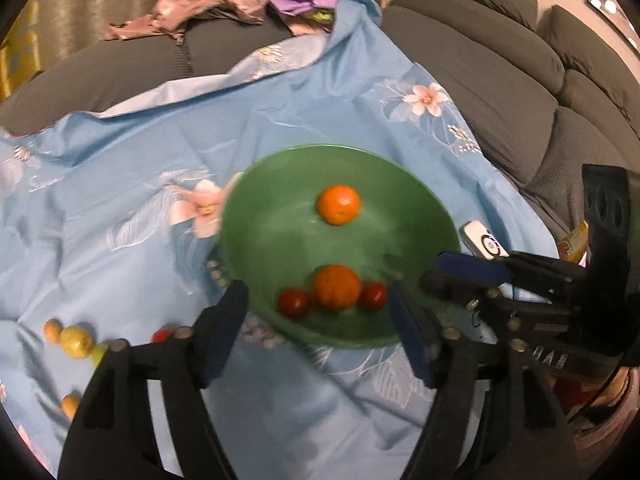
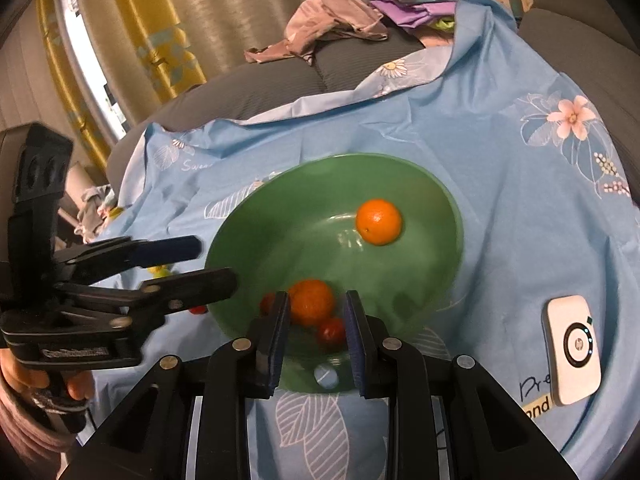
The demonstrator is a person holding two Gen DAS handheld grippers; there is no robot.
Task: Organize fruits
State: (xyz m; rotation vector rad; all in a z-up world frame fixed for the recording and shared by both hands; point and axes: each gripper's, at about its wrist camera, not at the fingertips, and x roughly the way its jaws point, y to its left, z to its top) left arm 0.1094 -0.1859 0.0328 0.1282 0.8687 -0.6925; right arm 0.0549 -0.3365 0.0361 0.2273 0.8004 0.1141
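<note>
Now the near orange (image 1: 336, 286) lies just beyond the left gripper's (image 1: 318, 316) spread fingers.

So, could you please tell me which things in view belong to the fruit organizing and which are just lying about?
Part of the job:
- green bowl
- two oranges in it
- two small red fruits beside the nearer orange
- yellow-green fruit on the sheet

Lying about:
- white device
- pile of clothes
- floral sheet
- sofa
</note>
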